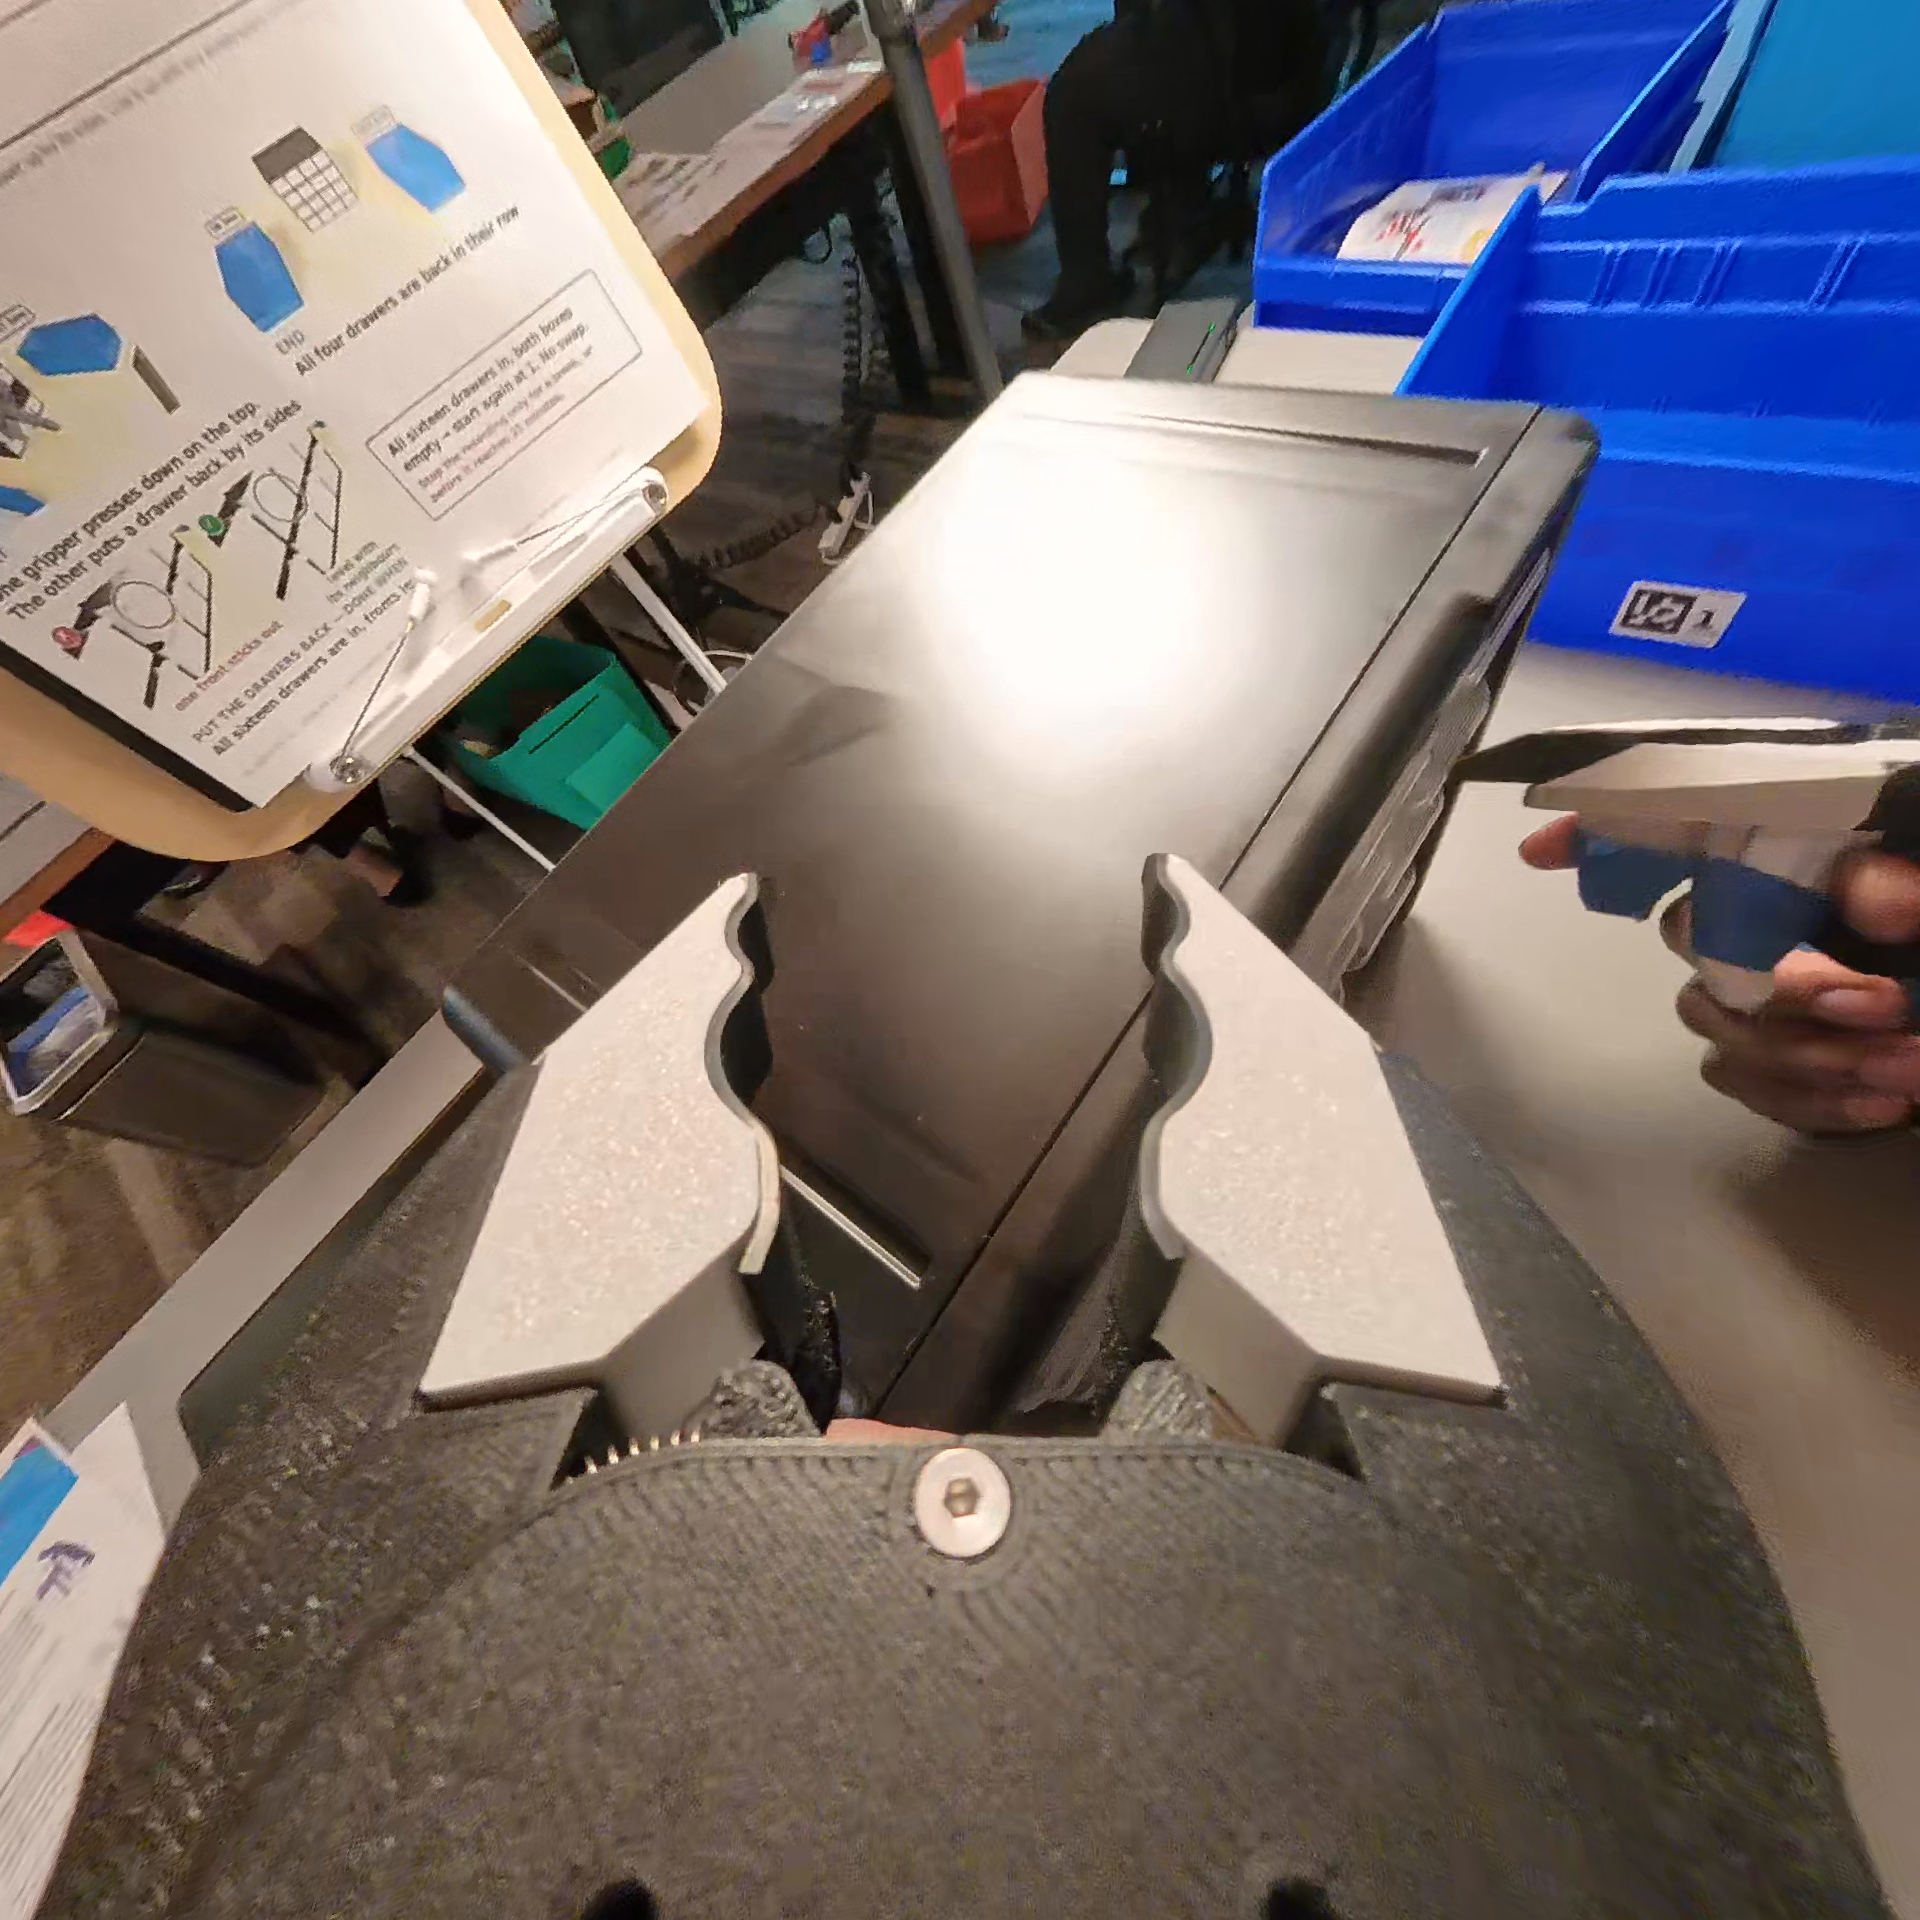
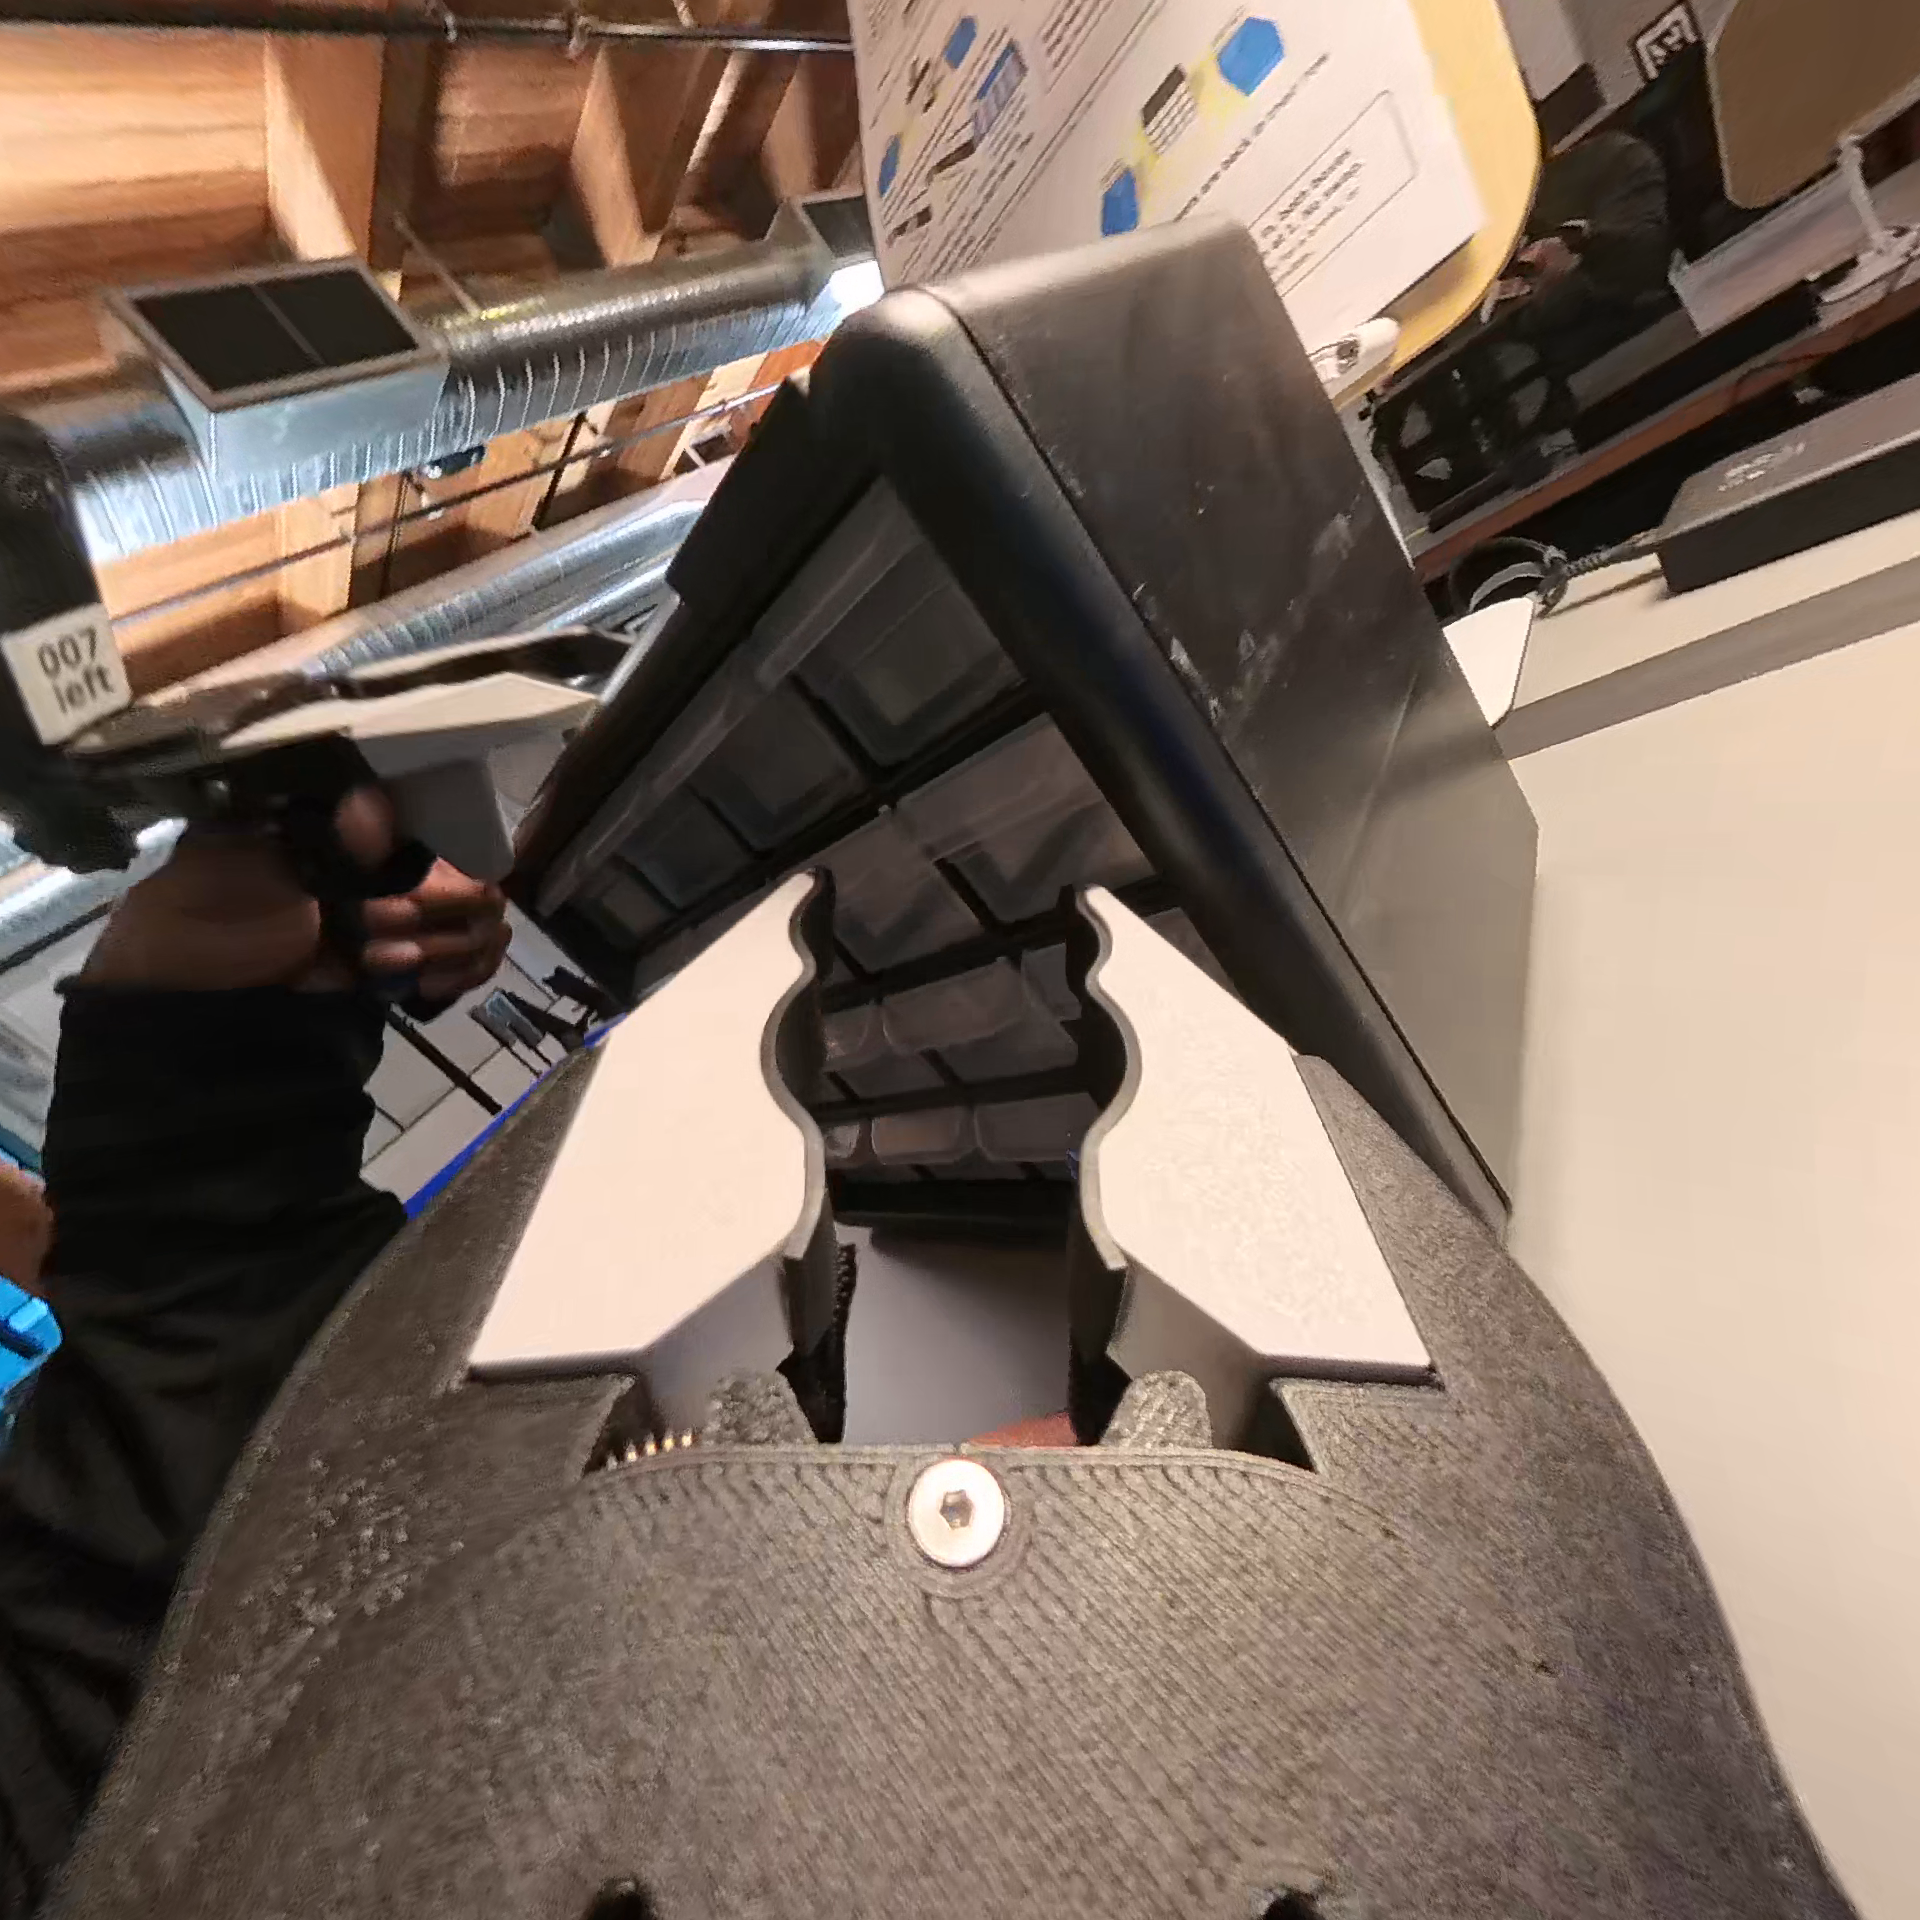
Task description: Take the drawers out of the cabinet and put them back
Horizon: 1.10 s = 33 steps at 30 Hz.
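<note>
The black cabinet (image 1: 1039,665) stands on the pale bench (image 1: 1621,1299), its glossy top filling the middle of the left wrist view and catching a bright glare. The left tongs (image 1: 951,894) hover over that top near its close end, fingers (image 1: 665,1039) spread wide with only the bare top showing between them; whether they touch the top cannot be told. From below, the right wrist view looks up at the cabinet front, where rows of clear drawers (image 2: 894,665) sit in their slots. The right tongs (image 2: 951,904) point at the lower rows, fingers (image 2: 1195,1039) partly apart with drawer fronts showing through the gap; the pads do not plainly press on any drawer. In the left wrist view the right tongs come in from the right edge, held by a hand (image 1: 1808,997), their dark tip reaching the cabinet front. In the right wrist view the left tongs lie against the cabinet's top edge, gripped by a hand (image 2: 395,914) in a dark sleeve. Blue bins (image 1: 1714,395) stand just behind the cabinet, and an instruction sheet (image 1: 291,343) on a tan board leans at the left
</note>
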Available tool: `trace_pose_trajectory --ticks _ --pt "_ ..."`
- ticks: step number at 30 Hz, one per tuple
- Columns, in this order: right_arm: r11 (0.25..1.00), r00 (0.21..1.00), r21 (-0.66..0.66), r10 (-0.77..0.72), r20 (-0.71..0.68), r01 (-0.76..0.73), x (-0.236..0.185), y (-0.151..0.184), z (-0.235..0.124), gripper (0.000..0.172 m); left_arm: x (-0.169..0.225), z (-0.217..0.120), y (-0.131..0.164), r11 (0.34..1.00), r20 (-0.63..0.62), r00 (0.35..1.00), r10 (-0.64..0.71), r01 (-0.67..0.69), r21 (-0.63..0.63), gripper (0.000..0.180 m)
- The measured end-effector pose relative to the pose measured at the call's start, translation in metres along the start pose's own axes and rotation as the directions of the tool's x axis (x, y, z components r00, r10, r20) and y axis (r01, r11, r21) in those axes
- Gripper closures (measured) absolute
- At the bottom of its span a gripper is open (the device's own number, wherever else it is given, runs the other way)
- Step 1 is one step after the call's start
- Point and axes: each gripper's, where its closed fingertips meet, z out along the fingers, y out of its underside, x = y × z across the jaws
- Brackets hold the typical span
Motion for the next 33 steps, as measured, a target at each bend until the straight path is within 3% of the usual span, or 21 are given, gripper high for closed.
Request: trace_pose_trajectory --ticks 11,16,27,33 --pt "0.974 0.975 0.116 0.205 -0.084 -0.195 0.008 -0.008 0.01 0.128 0.014 -0.004 0.001 1.0 -0.111 0.994 0.02 -0.018 0.023 0.109" --pt "0.956 0.961 0.148 0.266 -0.082 -0.252 0.014 -0.008 0.013 0.15 0.016 -0.006 0.002 0.999 -0.121 0.992 0.037 -0.034 0.023 0.114" --pt "0.944 0.956 0.155 0.293 0.018 -0.292 0.009 -0.011 0.016 0.158 0.023 -0.011 0.005 0.995 -0.147 0.984 0.1 -0.097 0.024 0.121" --pt "0.946 0.956 0.14 0.292 0.03 -0.293 0.009 -0.01 0.016 0.16 0.03 -0.012 0.012 0.979 -0.138 0.969 0.204 -0.206 -0.002 0.12"
